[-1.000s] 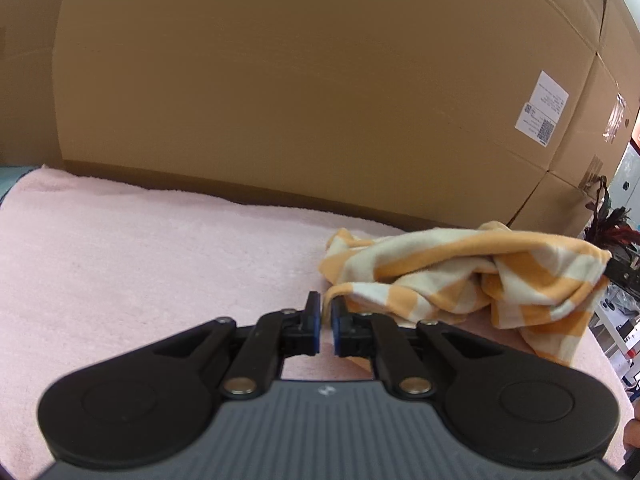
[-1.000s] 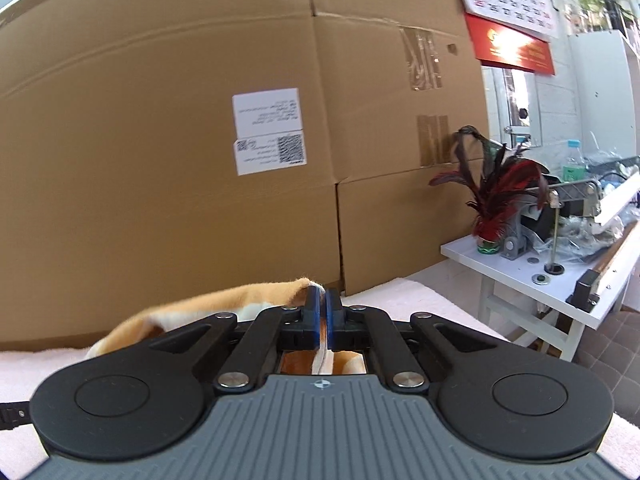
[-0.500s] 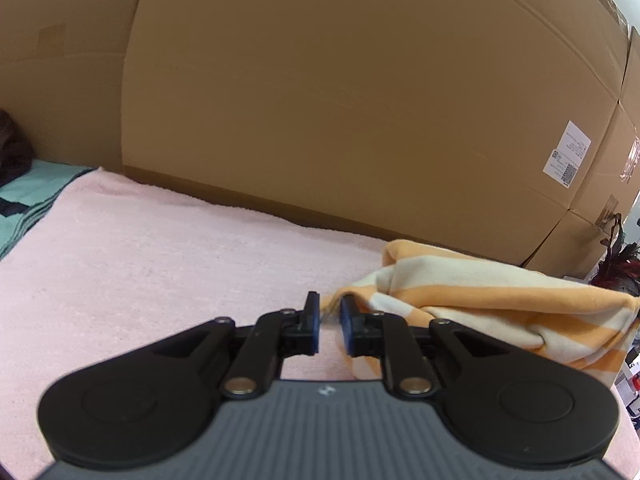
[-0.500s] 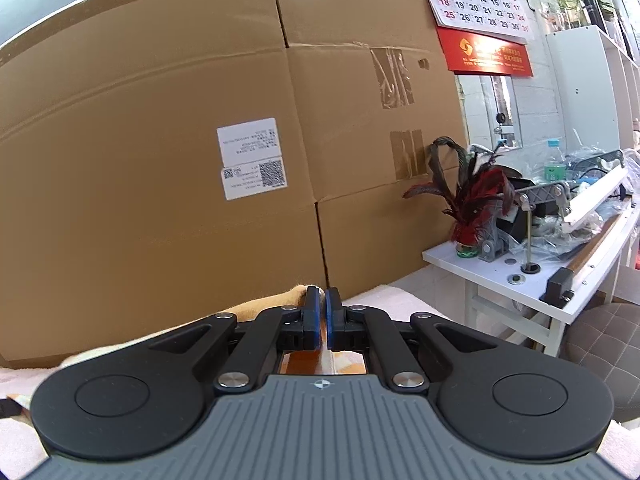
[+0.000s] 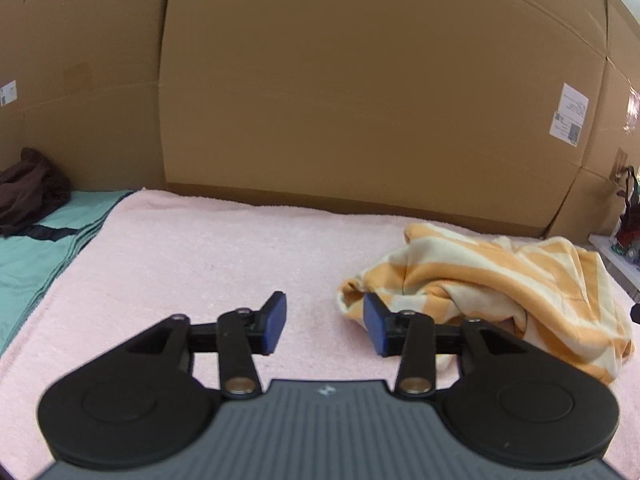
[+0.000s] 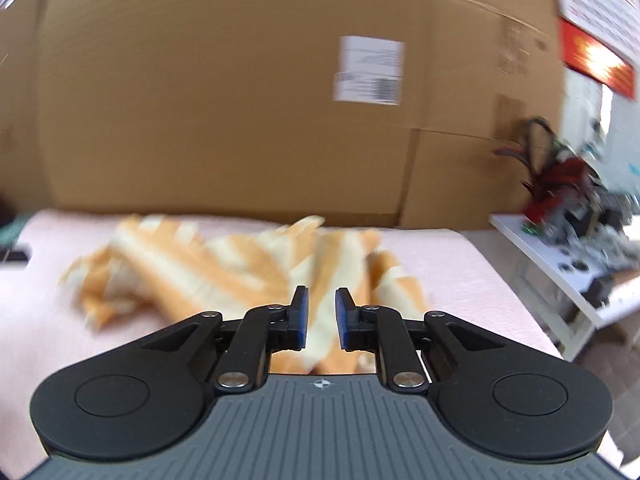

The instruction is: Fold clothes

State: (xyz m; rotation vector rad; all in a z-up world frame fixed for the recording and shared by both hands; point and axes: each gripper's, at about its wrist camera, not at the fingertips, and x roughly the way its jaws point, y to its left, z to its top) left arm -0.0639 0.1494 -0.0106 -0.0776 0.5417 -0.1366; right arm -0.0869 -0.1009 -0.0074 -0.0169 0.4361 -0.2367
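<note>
An orange-and-cream striped garment [image 5: 500,276] lies crumpled in a heap on the pink towel [image 5: 200,260]. My left gripper [image 5: 325,322] hovers just left of the heap's near end. Its jaws are opening, with only towel between them, and its right fingertip [image 5: 374,322] overlaps the cloth's edge in the view. In the blurred right wrist view the same garment [image 6: 224,268] spreads ahead of and under my right gripper [image 6: 321,312]. Those jaws are opening too. Striped cloth shows through their narrow gap, and the pads do not press on it.
Tall cardboard boxes [image 5: 360,100] wall off the back of the towel. At the left lie a teal cloth [image 5: 32,264] and a dark brown garment [image 5: 28,192]. Right of the towel stands a cluttered white table [image 6: 560,268] with a red feather duster [image 6: 560,176].
Both grippers have let go of the garment, which was stretched between them and now lies heaped on the towel. The left jaws spread wide; the right view swung left and down.
</note>
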